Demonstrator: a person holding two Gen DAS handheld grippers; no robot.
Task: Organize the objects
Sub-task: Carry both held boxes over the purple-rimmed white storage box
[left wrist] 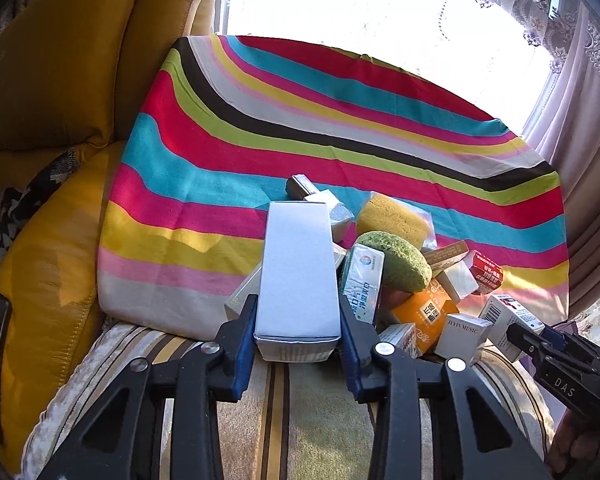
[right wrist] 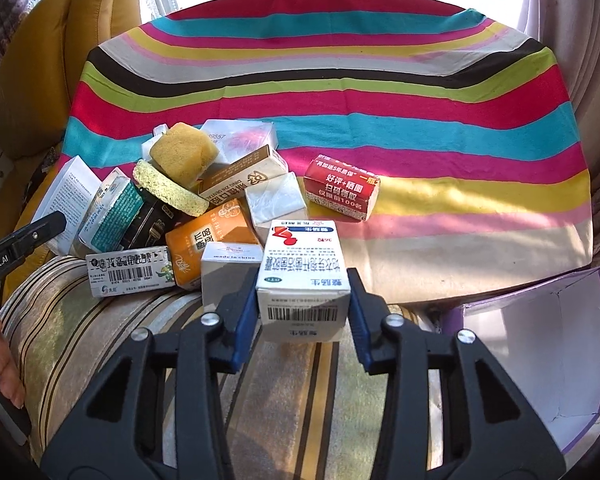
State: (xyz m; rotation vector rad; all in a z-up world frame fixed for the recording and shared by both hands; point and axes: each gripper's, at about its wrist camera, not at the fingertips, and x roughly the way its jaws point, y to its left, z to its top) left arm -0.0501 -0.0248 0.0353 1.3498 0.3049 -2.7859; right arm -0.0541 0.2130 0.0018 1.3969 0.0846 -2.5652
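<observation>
My left gripper point(left wrist: 298, 322) is shut on a plain white box point(left wrist: 298, 272), its blue pads pressing on both long sides. My right gripper point(right wrist: 304, 306) is shut on a white medicine box point(right wrist: 304, 272) with blue and red print and a barcode. Both boxes hang over the near edge of the striped cloth point(right wrist: 420, 128). Between them lies a pile of small boxes with a yellow sponge point(right wrist: 182, 154), a green sponge point(left wrist: 396, 260) and an orange box point(right wrist: 208, 240). A red packet point(right wrist: 340, 192) lies apart to the right of the pile.
An open purple carton point(right wrist: 540, 352) stands at the lower right. Yellow leather cushions point(left wrist: 60, 80) flank the cloth on the left, and curtains point(left wrist: 588, 160) hang on the right. A beige striped cushion point(right wrist: 100, 320) lies under both grippers. A hand point(right wrist: 4, 368) shows at the left edge.
</observation>
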